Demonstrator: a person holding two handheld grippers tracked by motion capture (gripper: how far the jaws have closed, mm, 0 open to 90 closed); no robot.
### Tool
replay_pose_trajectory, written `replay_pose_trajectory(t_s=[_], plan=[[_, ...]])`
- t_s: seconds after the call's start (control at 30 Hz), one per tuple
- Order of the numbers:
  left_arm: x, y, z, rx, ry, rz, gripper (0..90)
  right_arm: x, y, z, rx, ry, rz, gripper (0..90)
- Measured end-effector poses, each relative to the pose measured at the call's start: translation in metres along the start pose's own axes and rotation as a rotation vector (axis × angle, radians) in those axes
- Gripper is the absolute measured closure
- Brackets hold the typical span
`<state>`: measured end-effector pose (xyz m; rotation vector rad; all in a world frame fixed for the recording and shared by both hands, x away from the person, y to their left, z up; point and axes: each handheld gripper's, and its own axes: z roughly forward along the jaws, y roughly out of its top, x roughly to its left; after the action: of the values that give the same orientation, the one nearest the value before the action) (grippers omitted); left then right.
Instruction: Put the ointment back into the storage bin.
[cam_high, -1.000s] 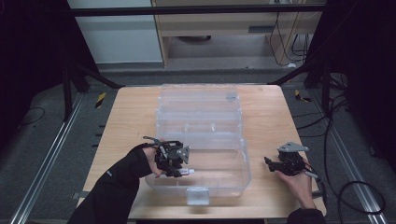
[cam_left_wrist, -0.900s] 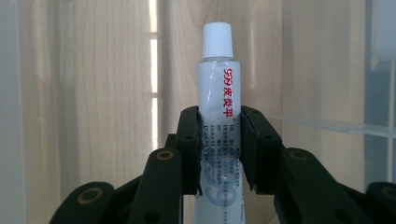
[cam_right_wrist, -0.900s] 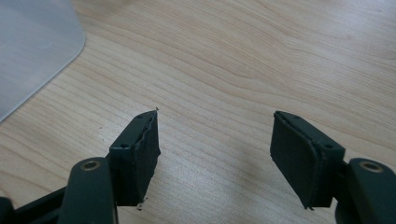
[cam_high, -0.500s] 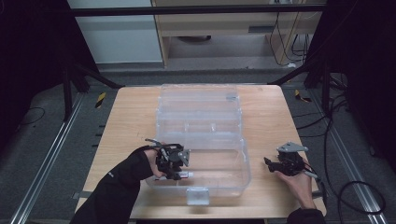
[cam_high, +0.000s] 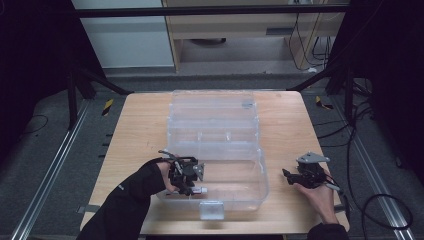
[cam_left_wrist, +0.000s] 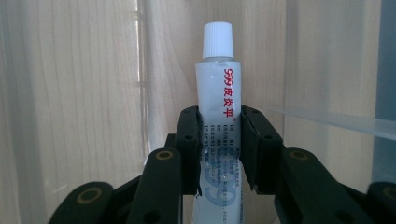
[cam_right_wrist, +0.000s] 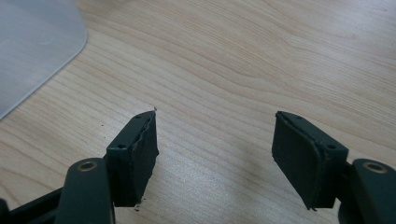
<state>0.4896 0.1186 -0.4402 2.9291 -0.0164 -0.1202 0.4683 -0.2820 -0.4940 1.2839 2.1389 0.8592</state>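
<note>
Left gripper (cam_high: 192, 181) clamping tube (cam_left_wrist: 218, 100) — shifted slightly nearer.

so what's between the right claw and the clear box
Bare wooden table separates the open right claw from the clear box, seen in the high view.

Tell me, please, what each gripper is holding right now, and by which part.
The left gripper clamps a small white tube across its body, about midway, with the capped end sticking out beyond the jaws. The right gripper is open over the wooden table, holding nothing.

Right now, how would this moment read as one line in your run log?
left gripper: shut on ointment tube, over clear box | right gripper: open, empty, above table
</note>
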Motion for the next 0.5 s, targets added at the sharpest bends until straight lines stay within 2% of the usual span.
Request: replay_pose_trajectory(t_s=[0.2,0.23,0.3,0.5], plan=[[-0.0004,-0.0004,0.0018,0.002,-0.001,-0.015,69.0,0.0000,0.0000,0.0001,0.001,0.000,-0.003,31.2],[0.0014,-0.0002,0.0022,-0.003,0.002,0.007,69.0,0.0002,0.0000,0.0000,0.001,0.001,-0.001,31.2],[-0.0004,-0.0010,0.0022,0.009,0.006,-0.023,68.6,0.0001,0.0000,0.0000,0.000,0.001,-0.003,31.2],[-0.0002,-0.0018,0.0000,0.002,0.014,-0.006,68.3,0.0001,0.0001,0.0000,0.000,0.001,-0.005,31.2]])
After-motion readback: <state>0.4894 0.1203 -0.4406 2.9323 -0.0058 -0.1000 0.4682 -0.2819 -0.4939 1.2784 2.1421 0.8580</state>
